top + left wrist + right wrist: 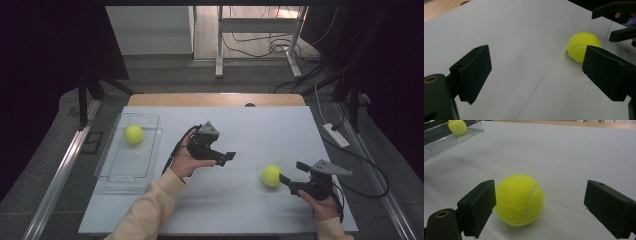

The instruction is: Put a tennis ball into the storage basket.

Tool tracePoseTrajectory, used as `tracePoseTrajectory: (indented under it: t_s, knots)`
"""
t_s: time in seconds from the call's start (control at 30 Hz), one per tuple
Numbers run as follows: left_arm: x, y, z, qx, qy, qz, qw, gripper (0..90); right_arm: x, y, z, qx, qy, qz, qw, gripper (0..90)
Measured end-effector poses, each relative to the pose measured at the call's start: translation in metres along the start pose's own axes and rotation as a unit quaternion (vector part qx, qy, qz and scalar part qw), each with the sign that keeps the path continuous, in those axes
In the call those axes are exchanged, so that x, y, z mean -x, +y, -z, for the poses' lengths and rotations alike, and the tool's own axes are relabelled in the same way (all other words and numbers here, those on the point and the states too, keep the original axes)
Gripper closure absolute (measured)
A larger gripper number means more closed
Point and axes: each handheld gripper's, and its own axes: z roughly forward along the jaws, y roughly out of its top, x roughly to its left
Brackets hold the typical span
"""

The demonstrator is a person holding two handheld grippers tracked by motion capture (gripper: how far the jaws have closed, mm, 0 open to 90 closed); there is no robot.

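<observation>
Resting on the white table [235, 200], the tennis ball [271, 175] sits free just in front of the right gripper [291, 176], whose jaws are spread wide; in the right gripper view the ball [519, 200] lies toward the left jaw, close against it or perhaps brushing it, with a clear gap on the other side. The left gripper [226, 157] hangs above the middle of the table, its jaws also spread with nothing between them, pointing toward the same ball [583, 46]. A second tennis ball [133, 134] already lies in the clear tray [125, 175] at the left edge, so the job is probably to bring this one there too. The main risk is the off-centre approach — if the jaws close as they stand, the near jaw would likely push first and roll the ball away across the smooth surface. A round, fuzzy ball squeezed off its widest line could also pop out. With both grippers aimed at one ball, they may get in each other's way — the tray's low wall is a further thing to catch on.
</observation>
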Motion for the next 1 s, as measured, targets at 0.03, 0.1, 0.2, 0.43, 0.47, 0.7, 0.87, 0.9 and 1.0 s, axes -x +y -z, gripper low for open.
tracePoseTrajectory:
  t_s: [0.03,0.1,0.2,0.43,0.47,0.7,0.87,0.9,1.0]
  knots:
    - [0.001,0.0,-0.001,-0.002,0.0,-0.002,1.0,9.4,0.0,0.0,0.0,0.0,-0.001,0.0,1.0,10.6]
    - [0.002,0.0,-0.004,-0.006,-0.004,-0.005,1.0,9.4,0.0,0.0,0.0,0.0,-0.001,0.0,1.0,10.6]
    - [0.004,0.001,-0.008,-0.007,-0.006,-0.006,0.9999,9.3,0.001,-0.001,0.0,0.002,-0.001,-0.002,1.0,10.6]
    - [0.012,0.002,-0.02,-0.013,-0.02,-0.014,0.9996,9.2,0.002,0.0,0.001,0.004,-0.005,-0.003,1.0,10.6]
    - [0.013,0.002,-0.021,-0.013,-0.022,-0.014,0.9996,9.1,0.002,0.0,0.001,0.003,-0.006,-0.005,1.0,10.7]
    - [0.021,0.003,-0.031,-0.019,-0.031,-0.024,0.9991,9.0,0.002,0.0,0.001,0.002,-0.005,-0.006,1.0,10.7]
    - [0.024,0.003,-0.036,-0.024,-0.036,-0.028,0.9986,8.9,0.002,0.0,0.001,0.003,-0.005,-0.008,1.0,10.7]
    - [0.025,0.003,-0.037,-0.023,-0.038,-0.025,0.9987,8.8,0.002,0.0,0.001,0.003,-0.005,-0.008,1.0,10.7]
    - [0.025,0.003,-0.039,-0.022,-0.042,-0.023,0.9986,8.9,0.002,0.0,0.0,0.001,-0.005,-0.006,1.0,10.7]
